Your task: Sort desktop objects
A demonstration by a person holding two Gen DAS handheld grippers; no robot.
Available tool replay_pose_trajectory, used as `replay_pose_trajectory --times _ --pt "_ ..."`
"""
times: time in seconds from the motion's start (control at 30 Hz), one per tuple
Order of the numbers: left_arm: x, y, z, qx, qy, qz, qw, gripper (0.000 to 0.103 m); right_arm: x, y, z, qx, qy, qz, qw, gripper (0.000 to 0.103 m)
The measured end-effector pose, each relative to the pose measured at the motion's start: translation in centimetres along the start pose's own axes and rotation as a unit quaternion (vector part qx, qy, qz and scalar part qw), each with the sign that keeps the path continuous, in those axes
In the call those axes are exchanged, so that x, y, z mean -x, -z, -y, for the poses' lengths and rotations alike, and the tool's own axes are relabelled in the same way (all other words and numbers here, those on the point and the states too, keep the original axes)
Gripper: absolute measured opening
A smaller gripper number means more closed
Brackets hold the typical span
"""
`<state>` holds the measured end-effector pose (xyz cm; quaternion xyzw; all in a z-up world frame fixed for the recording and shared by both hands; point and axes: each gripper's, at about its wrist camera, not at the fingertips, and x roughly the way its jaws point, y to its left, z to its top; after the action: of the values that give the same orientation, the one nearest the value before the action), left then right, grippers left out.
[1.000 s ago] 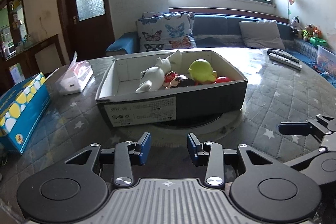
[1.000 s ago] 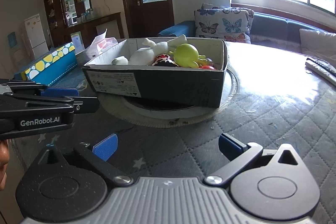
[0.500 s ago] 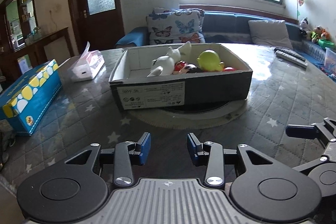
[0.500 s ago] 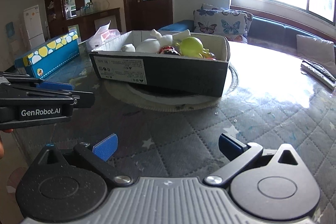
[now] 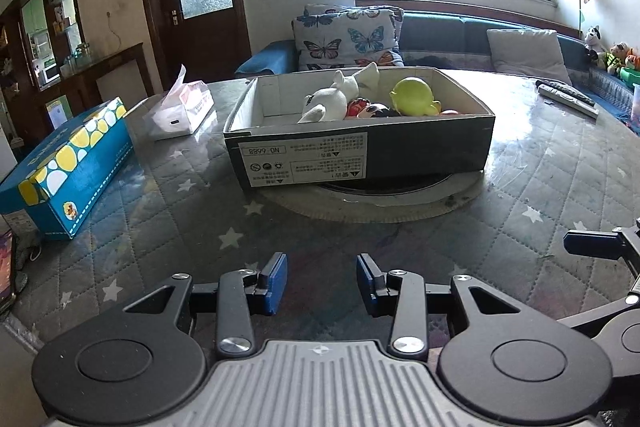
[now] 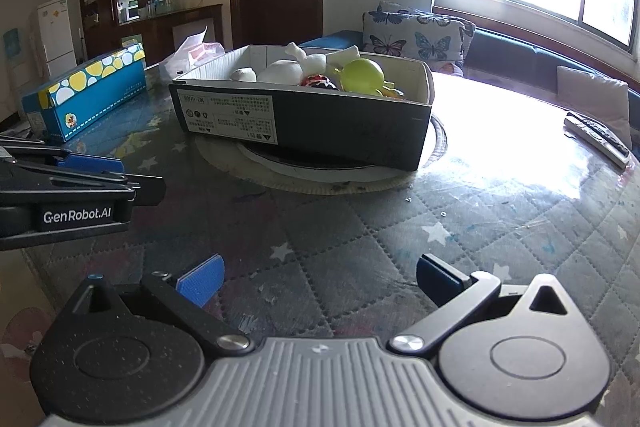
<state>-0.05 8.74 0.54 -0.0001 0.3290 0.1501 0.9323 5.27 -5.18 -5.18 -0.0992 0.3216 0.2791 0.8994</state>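
A dark cardboard box (image 5: pixel 400 155) sits on a round turntable (image 5: pixel 384 203) in the middle of the table; it also shows in the right wrist view (image 6: pixel 340 123). It holds a white plush toy (image 5: pixel 332 99), a yellow-green toy (image 5: pixel 414 97) and small red and black toys (image 5: pixel 364 109). My left gripper (image 5: pixel 322 281) is open and empty, low over the table's near edge, well short of the box. My right gripper (image 6: pixel 318 279) is open wide and empty, to the right of the left one.
A blue tissue box with yellow and white dots (image 5: pixel 68 171) lies at the left edge. A white tissue pack (image 5: pixel 180 111) lies behind it. Remote controls (image 5: pixel 568 95) lie at the far right. The table has a quilted star-pattern cover (image 5: pixel 200 211).
Both grippers have drawn back from the box toward the table's near edge, so the box looks smaller. Neither jaw opening has changed.
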Motion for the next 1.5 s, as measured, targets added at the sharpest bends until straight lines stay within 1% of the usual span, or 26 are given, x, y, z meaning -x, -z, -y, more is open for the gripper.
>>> replay_pose_trajectory --times 0.77,1.5 --pt "-0.4 0.4 0.8 0.009 -0.021 -0.006 0.9997 0.040 -0.6 0.4 0.7 -0.020 0.004 -0.017 1.000 0.103" --pt "-1.1 -1.2 1.0 0.008 -0.022 0.000 0.9997 0.040 -1.3 -1.2 1.2 -0.026 0.000 -0.014 1.000 0.103"
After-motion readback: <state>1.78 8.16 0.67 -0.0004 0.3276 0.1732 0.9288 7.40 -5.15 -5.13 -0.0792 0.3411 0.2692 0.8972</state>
